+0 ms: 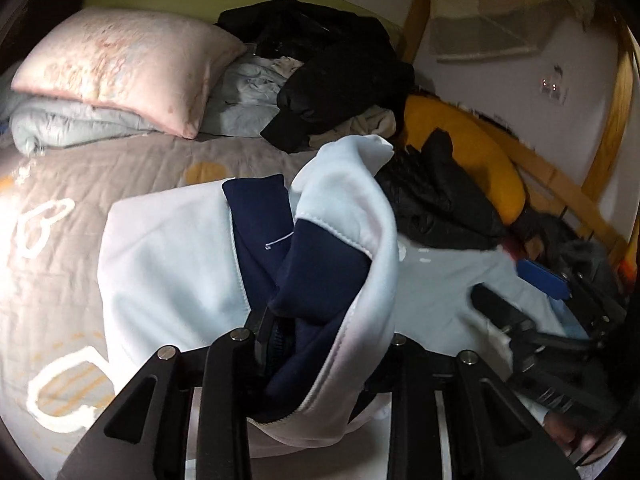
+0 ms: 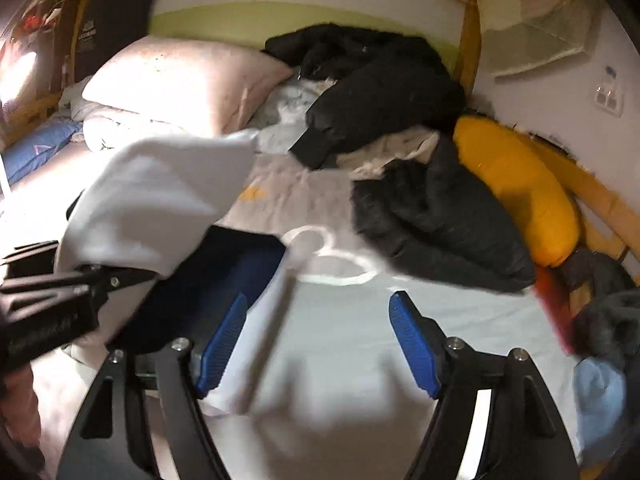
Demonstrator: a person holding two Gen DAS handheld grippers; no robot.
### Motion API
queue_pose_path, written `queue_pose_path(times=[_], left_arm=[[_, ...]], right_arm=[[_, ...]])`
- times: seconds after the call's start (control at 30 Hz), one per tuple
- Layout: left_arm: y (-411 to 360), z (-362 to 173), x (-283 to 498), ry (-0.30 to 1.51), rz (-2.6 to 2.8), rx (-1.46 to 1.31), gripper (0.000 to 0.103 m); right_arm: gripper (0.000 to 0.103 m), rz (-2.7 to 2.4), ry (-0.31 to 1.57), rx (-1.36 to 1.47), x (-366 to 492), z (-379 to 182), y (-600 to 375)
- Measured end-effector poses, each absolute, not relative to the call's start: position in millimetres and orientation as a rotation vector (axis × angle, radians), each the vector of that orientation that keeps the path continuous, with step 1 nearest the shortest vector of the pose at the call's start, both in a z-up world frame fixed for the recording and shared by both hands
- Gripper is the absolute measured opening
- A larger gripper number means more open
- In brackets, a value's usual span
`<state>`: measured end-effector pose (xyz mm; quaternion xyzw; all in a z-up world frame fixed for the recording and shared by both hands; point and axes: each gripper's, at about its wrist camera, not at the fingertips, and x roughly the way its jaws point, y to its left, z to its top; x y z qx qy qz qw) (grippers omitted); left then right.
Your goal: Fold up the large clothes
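because the grey quilted bed cover with white and orange outline shapes point(image 1: 120, 168) gives a broad soft surface, the white-and-navy fleece sweatshirt point(image 1: 168, 256) lies across its near part, with the pink pillow point(image 1: 128, 68), the heap of black jackets point(image 1: 340, 68) and the orange bolster cushion point(image 1: 472, 148) pushed back to keep room. the left gripper point(image 1: 320, 344) has its jaws clamped on a thick, soft fold of that sweatshirt, lifted, likely to carry it over. the right gripper point(image 2: 316, 344) hovers just above the pale cloth, ribbed blue pads point(image 2: 412, 344) wide apart, holding nothing.
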<state>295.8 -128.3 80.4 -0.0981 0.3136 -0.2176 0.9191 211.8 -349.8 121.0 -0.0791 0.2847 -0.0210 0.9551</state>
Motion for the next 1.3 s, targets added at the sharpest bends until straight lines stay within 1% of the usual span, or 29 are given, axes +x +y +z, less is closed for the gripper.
queue_pose_path(times=[0.07,0.27,0.37,0.43,0.47,0.53,0.67,0.73,0.77,0.8,0.83,0.9,1.0,1.17,1.3], left_arm=[[-130,78,294,0.643,-0.442,-0.191,0.027],[-144,78,270,0.589,-0.439,-0.082,0.029],[-149,77,254,0.560,-0.459,-0.014,0.031],[-147,77,241,0.525,-0.455,0.030,0.034],[-146,76,235,0.507,-0.444,0.054,0.038],[-146,76,227,0.487,-0.423,0.092,0.041],[-147,71,232,0.506,-0.404,0.115,0.048],[-144,72,237,0.517,-0.387,0.090,0.063],[-141,72,241,0.524,-0.381,0.068,0.080],[-137,72,245,0.533,-0.394,0.035,0.099],[-131,72,250,0.538,-0.437,-0.026,0.103],[-118,73,255,0.552,-0.494,-0.159,0.102],[-106,80,254,0.560,-0.511,-0.217,0.102],[-70,104,225,0.467,-0.505,-0.221,0.103],[-28,123,203,0.387,-0.423,-0.231,0.103]], right_arm=[[0.077,-0.080,0.572,-0.122,210,127,-364],[0.077,-0.131,0.583,0.087,225,133,-407],[0.077,-0.143,0.574,0.121,220,132,-416],[0.077,-0.162,0.563,0.123,221,132,-418],[0.077,-0.164,0.559,0.128,222,132,-419],[0.077,-0.150,0.554,0.150,222,132,-420],[0.077,-0.134,0.545,0.138,222,132,-413],[0.077,-0.134,0.541,0.116,221,131,-409],[0.078,-0.130,0.542,0.107,222,131,-408],[0.078,-0.127,0.543,0.106,222,130,-407],[0.078,-0.124,0.544,0.108,222,130,-407],[0.078,-0.124,0.546,0.117,222,130,-408],[0.078,-0.124,0.544,0.125,221,131,-411],[0.078,-0.035,0.492,0.174,212,137,-407],[0.078,0.105,0.406,0.134,195,148,-379]])
